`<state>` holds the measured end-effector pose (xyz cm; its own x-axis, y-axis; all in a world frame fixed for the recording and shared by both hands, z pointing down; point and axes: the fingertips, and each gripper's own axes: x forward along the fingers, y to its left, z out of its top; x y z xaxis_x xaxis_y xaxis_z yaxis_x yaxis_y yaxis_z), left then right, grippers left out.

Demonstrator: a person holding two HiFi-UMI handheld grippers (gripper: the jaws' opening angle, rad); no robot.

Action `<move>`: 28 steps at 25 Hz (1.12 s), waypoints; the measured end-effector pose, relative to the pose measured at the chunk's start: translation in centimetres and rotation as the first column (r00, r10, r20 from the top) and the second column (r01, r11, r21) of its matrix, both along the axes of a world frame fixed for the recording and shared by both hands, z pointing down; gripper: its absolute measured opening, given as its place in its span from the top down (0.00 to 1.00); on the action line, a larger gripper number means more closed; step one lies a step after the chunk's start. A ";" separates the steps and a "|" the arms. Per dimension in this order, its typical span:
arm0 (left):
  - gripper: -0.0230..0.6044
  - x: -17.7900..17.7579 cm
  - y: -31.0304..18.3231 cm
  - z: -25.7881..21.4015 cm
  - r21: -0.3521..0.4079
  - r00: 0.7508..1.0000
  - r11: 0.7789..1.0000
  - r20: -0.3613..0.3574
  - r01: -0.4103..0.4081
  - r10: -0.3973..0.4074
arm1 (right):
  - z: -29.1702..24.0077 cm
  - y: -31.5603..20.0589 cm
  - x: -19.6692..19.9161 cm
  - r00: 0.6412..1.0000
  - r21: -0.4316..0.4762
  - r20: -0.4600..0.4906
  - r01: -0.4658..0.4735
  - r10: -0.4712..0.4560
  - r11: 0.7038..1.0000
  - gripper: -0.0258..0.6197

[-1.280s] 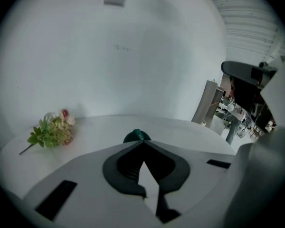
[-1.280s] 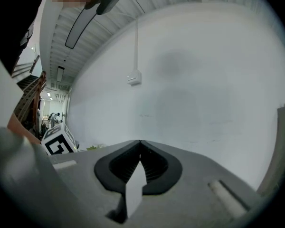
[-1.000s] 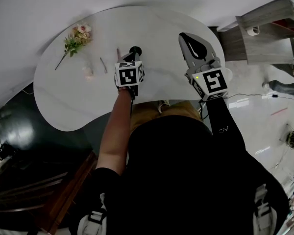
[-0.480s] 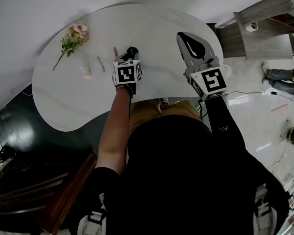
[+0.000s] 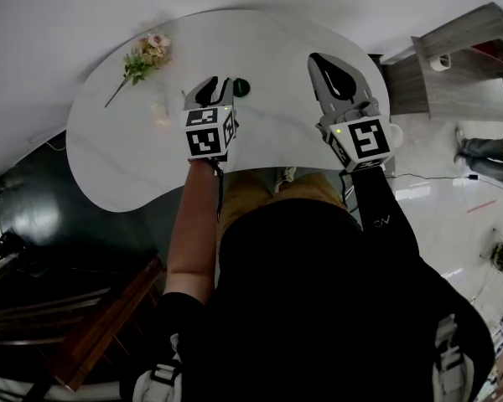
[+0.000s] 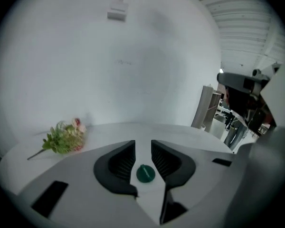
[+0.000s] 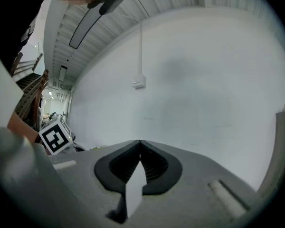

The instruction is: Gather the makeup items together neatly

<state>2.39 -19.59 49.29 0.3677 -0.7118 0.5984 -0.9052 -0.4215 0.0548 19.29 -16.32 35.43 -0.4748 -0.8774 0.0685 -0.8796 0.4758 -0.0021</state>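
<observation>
Left hand-held gripper (image 6: pixel 142 145), jaws apart, clear above green disc (image 6: pixel 145 173).

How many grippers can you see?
2. The left gripper hovers over the table; its jaws have just opened, and the green round thing lies beyond them, ungripped. The right gripper is over the table's right part, shut, empty. None seem hidden.

Pale little thing (image 5: pixel 159 116) near the flowers (image 5: pixel 148 54) too small for me to name, table (image 5: pixel 277 48) near edge hidden beneath me, shelf (image 5: pixel 459 55) cut off at right.
</observation>
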 end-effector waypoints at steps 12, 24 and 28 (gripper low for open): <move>0.80 -7.6 0.4 -16.0 0.434 0.999 0.901 -0.030 -0.002 0.017 | -3.7 -0.8 -6.8 0.998 0.052 0.067 -0.009 0.006 0.999 0.95; 0.80 -15.4 2.2 -20.9 0.551 0.996 0.834 -0.049 -0.033 0.072 | -5.8 1.3 -13.6 0.996 0.113 0.039 -0.084 0.080 0.990 0.95; 0.80 -16.6 2.7 -21.1 0.559 0.993 0.828 -0.064 -0.043 0.094 | -5.9 2.3 -14.6 0.993 0.115 0.037 -0.114 0.110 0.987 0.95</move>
<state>-14.20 -16.85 28.15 0.4590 -0.8854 0.0736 -0.8754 -0.4649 -0.1322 4.72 -14.05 29.54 -0.3731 -0.9264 -0.0508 -0.9278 0.3725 0.0204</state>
